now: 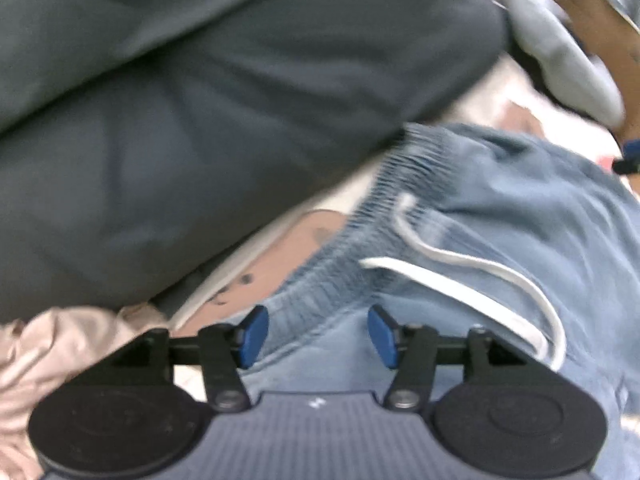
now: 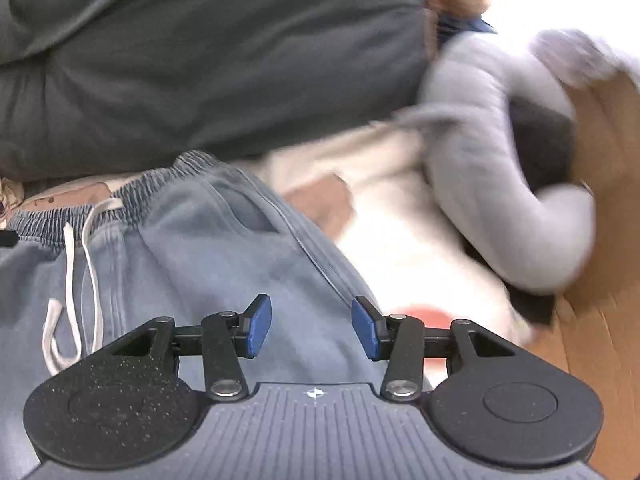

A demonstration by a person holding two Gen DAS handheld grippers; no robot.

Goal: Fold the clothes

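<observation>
The left gripper hangs over the blue sweatpants, its blue pads apart with nothing pinched between them; only the fabric just below the elastic waistband shows in the gap. The right gripper is likewise spread and empty, poised above the same sweatpants near their side seam.

Taking the sweatpants as the landmark: they lie spread flat, waistband toward the far side. The white drawstring trails loose across their front, below the waistband, looped at its end. Beyond the waistband a large dark grey garment fills the far part of both views, its near edge just beside the waistband. To the right of the sweatpants, a light grey garment lies bunched, well blurred. Under the sweatpants, pale patterned cloth shows in the strip between waistband and dark garment. A pinkish crumpled cloth sits to their left.
</observation>
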